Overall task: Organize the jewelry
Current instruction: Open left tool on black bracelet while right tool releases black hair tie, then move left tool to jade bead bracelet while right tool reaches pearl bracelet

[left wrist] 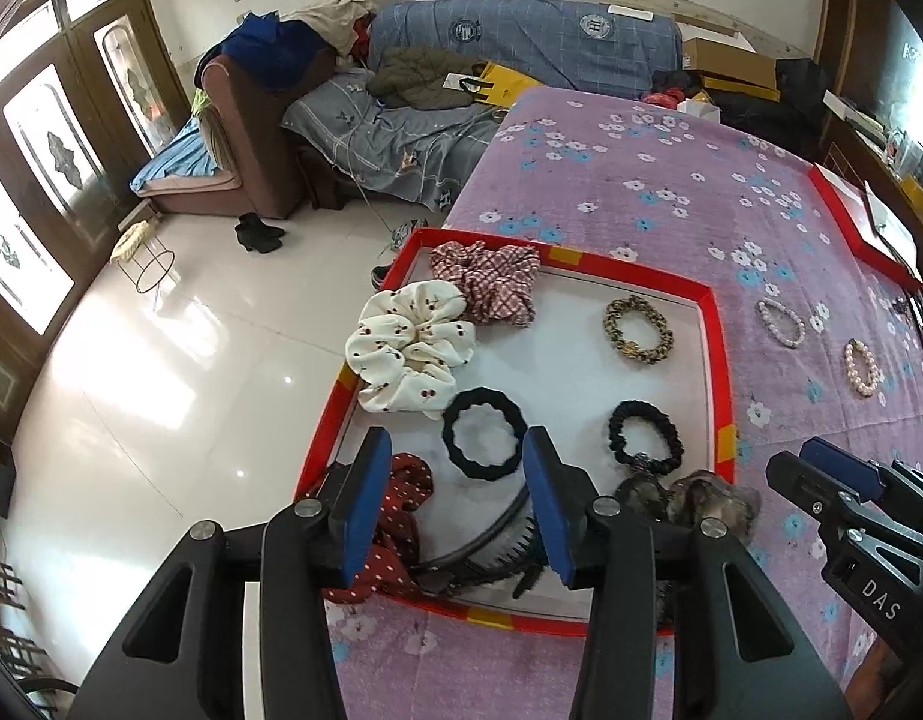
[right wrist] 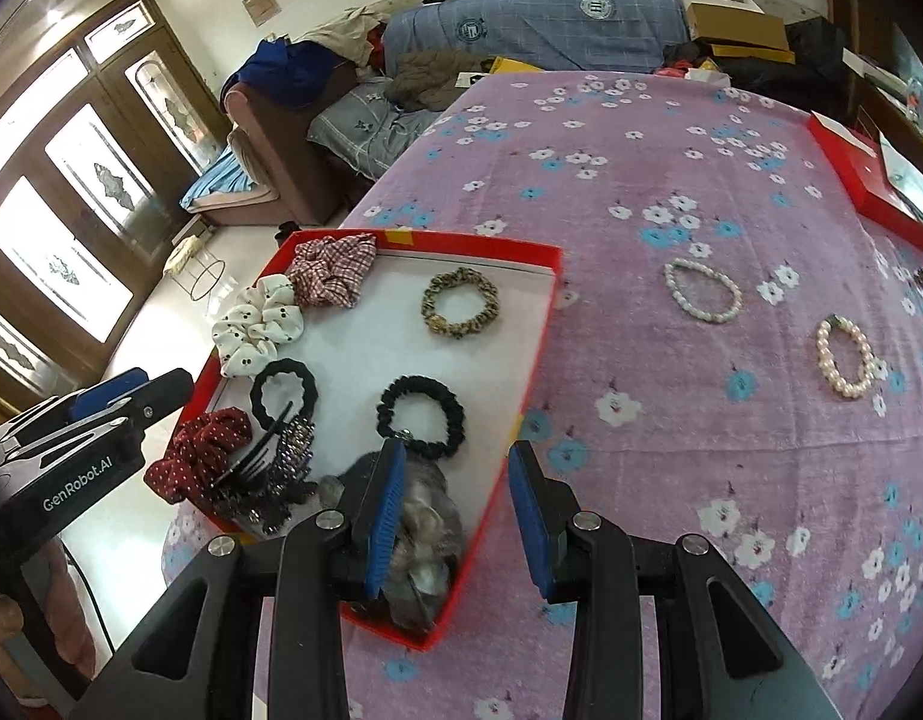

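Observation:
A red-rimmed tray (left wrist: 716, 360) (right wrist: 539, 324) on the purple floral cloth holds several hair ties: a white cherry scrunchie (left wrist: 407, 354), a plaid scrunchie (left wrist: 491, 282), a leopard tie (left wrist: 638, 330), two black ties (left wrist: 485, 441) (left wrist: 644, 438), a red dotted scrunchie (left wrist: 401, 516), a hair comb (left wrist: 497, 540) and a grey furry scrunchie (right wrist: 425, 516). Two pearl bracelets (right wrist: 701, 291) (right wrist: 845, 360) lie on the cloth to the right. My left gripper (left wrist: 455, 510) is open above the tray's near side. My right gripper (right wrist: 455, 516) is open over the tray's near right corner.
A second red box (right wrist: 863, 180) sits at the cloth's far right edge. A sofa piled with blankets and clothes (left wrist: 461, 60) stands behind. White tiled floor (left wrist: 191, 390) lies left of the table edge, with a wire stand (left wrist: 152, 267) on it.

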Demonstrator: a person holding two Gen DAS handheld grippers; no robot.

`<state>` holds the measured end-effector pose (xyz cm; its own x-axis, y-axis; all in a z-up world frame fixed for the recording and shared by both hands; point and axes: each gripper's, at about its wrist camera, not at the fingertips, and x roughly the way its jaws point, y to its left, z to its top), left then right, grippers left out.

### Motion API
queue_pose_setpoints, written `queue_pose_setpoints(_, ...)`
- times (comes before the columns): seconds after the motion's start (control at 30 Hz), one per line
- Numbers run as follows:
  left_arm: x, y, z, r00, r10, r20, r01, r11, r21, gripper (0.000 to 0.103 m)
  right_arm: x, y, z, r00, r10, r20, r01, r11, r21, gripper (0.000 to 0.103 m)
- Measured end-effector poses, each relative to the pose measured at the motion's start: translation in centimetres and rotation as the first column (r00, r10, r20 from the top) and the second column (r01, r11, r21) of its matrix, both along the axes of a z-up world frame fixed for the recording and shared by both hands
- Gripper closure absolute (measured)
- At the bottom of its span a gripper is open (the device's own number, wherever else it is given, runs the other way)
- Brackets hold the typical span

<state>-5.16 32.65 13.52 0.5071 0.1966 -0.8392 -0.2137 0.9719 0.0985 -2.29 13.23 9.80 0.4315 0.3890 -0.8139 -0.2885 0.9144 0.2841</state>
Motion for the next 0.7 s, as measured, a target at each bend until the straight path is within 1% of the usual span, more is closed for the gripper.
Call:
queue_pose_setpoints(0.43,-0.9,-5.5,0.6,1.000,-0.015,-0.009,0.016,0.999,0.039,0.055,-0.8,-5.7,-0.5,0.999,-0.026,-0.024,0.027,0.999,0.028,0.063)
queue_pose_setpoints(0.7,-0.5,-9.8,0.6,0.999,-0.041,-0.020,0.042,0.998,0.052,0.054,-0.9,-11.0,-1.1,0.996,-0.071,-0.046,0.073,0.996,0.046,0.063)
